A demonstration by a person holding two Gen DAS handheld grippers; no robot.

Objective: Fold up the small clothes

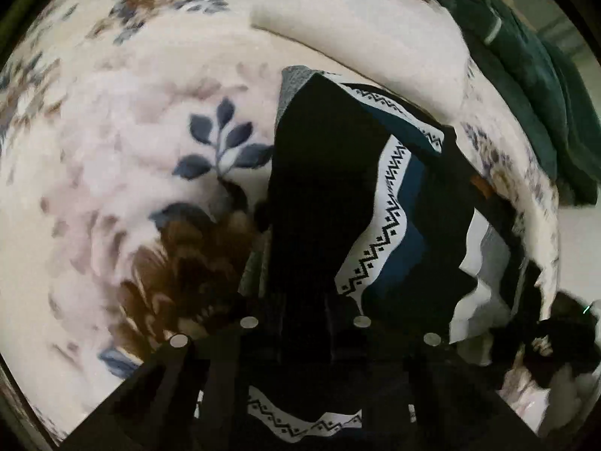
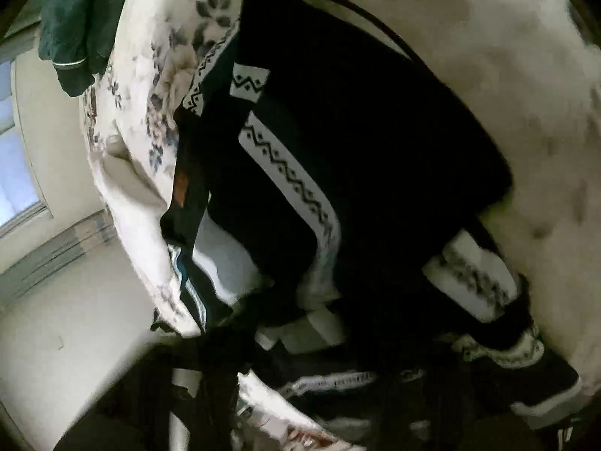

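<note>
The left gripper (image 1: 304, 323) has its two dark fingers pinched close together on the dark garment (image 1: 323, 188), one black and blue piece of clothing with white zigzag bands that lies on the flowered blanket (image 1: 112, 173). The right gripper (image 2: 210, 387) is blurry and dark at the near edge of the same garment, squeezed nearly closed, and I cannot tell if cloth sits between its fingers. One green cloth (image 1: 541, 86) lies farther off on the blanket.

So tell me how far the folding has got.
Done: nothing looks neatly folded yet; the dark patterned garment lies rumpled on the floral blanket. In hand: both grippers' jaws are closed at its near edge. Left: the actual folds, and the green garment beyond, untouched.
</note>
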